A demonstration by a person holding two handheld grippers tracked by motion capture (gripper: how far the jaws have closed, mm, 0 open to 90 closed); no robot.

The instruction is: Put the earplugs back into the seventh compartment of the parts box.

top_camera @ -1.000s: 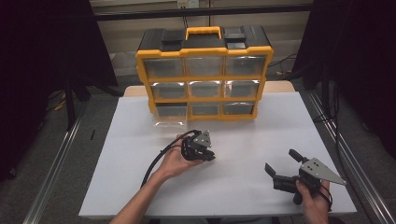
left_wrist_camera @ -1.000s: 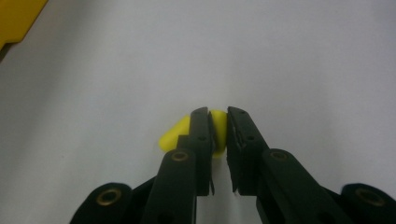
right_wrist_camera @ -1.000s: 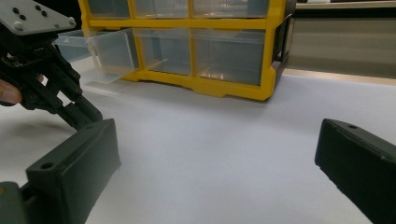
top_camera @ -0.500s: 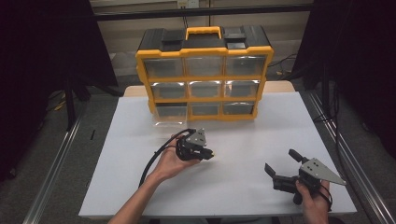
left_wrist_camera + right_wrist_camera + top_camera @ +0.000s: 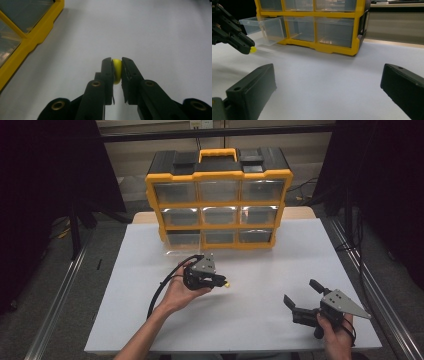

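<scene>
A small yellow bead-like piece is pinched between the jaws of my left gripper, which is shut on it. In the high view that left gripper is held above the white table near its middle, with the yellow piece at its tip. From the right gripper view the same piece shows at the left. My right gripper rests near the table's front right, its jaws open and nothing between them. The yellow-and-black drawer organizer stands at the back.
The organizer's bottom-left clear drawer is pulled out toward the table. A white table top spreads between the two grippers. A black cable trails from the left gripper. Dark curtains flank both sides.
My left hand has lifted a little and shifted back toward the organizer with the yellow piece still pinched. The right gripper has not moved.
</scene>
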